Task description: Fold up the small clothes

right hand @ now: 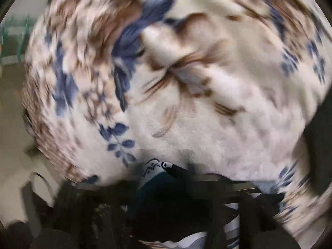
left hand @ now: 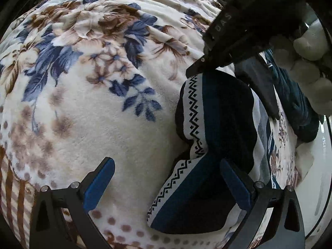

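Note:
A small dark navy garment [left hand: 215, 137] with white zigzag-patterned bands lies bunched on the floral blanket [left hand: 103, 103]. My left gripper [left hand: 166, 184] is open just above the blanket, its right blue pad [left hand: 234, 182] over the garment's near end, its left pad on bare blanket. My right gripper [left hand: 199, 66] reaches in from the upper right, its black fingers pinched together at the garment's far edge. The right wrist view is motion-blurred; the garment [right hand: 157, 174] shows between its dark fingers at the bottom.
The cream blanket with blue and brown flowers covers the whole surface. A dark teal cloth [left hand: 294, 103] lies at the right, beside the white-gloved hand [left hand: 307, 47]. The floor [right hand: 12, 124] shows beyond the blanket's left edge.

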Demonstrator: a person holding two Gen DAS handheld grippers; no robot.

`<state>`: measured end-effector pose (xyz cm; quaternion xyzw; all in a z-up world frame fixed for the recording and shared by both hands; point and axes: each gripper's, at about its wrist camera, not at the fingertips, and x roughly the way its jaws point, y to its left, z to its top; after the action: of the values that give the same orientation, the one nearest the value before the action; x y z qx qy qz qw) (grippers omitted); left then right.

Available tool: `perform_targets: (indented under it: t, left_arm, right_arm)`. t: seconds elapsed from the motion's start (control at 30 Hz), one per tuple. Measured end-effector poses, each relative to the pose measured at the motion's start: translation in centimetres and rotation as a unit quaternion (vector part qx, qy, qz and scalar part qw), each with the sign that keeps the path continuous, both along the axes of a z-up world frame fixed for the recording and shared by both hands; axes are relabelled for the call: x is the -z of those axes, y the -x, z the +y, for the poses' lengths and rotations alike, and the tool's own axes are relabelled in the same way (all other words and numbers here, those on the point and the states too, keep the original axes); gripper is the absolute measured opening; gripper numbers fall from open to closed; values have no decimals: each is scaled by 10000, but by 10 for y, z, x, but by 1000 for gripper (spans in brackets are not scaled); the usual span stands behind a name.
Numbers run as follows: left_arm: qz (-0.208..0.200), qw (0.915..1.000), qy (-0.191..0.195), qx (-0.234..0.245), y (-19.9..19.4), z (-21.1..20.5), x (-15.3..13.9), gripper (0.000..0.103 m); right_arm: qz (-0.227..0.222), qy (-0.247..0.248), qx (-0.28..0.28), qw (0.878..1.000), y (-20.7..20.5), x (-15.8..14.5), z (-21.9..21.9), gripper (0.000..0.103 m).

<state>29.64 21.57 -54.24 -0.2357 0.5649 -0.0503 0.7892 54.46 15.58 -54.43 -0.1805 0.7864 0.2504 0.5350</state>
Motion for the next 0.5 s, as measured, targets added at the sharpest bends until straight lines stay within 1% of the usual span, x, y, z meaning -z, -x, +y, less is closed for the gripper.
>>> perform_targets:
  t: [0.07, 0.1, 0.13, 0.17, 0.2, 0.23, 0.3, 0.37, 0.4, 0.47, 0.5]
  left_arm:
    - [46, 10000, 48, -5, 2, 2, 3, 103]
    - [86, 9999, 127, -18, 3, 4, 6, 103]
    - [123, 9998, 181, -34, 5, 5, 7, 103]
    - [179, 9996, 197, -45, 7, 7, 9, 103]
    - [223, 9995, 237, -31, 10, 8, 10, 102]
    - [243, 9994, 264, -11, 12, 9, 9, 102]
    - [313, 9993, 212, 21, 17, 11, 9, 102]
    - [421, 9988, 236, 39, 20, 12, 12, 102]
    - [461, 9986, 260, 33, 22, 13, 12, 102]
    - [505, 9983, 288, 49, 21, 13, 12, 102]
    - [490, 9985, 237, 60, 20, 13, 10, 102]
  right_arm:
    - [-265, 39, 129, 9996, -7, -8, -1, 0]
    - [-425, 31, 385, 9984, -15, -14, -8, 0]
    - [-465, 36, 579, 9972, -22, -12, -12, 0]
    - [-381, -5, 759, 9964, -28, -12, -17, 0]
    - [-349, -95, 1055, 9938, -34, -13, -25, 0]
    - [-314, -135, 1103, 9933, -35, -14, -28, 0]
    - [-429, -197, 1225, 9913, -38, -18, -35, 0]
    - [-431, -249, 1300, 9903, -41, -19, -43, 0]
    - [-419, -405, 1544, 9863, -44, -20, -50, 0]
    - [-227, -560, 1552, 9860, -43, -19, -50, 1]
    - [47, -605, 1444, 9877, -41, -16, -48, 6]
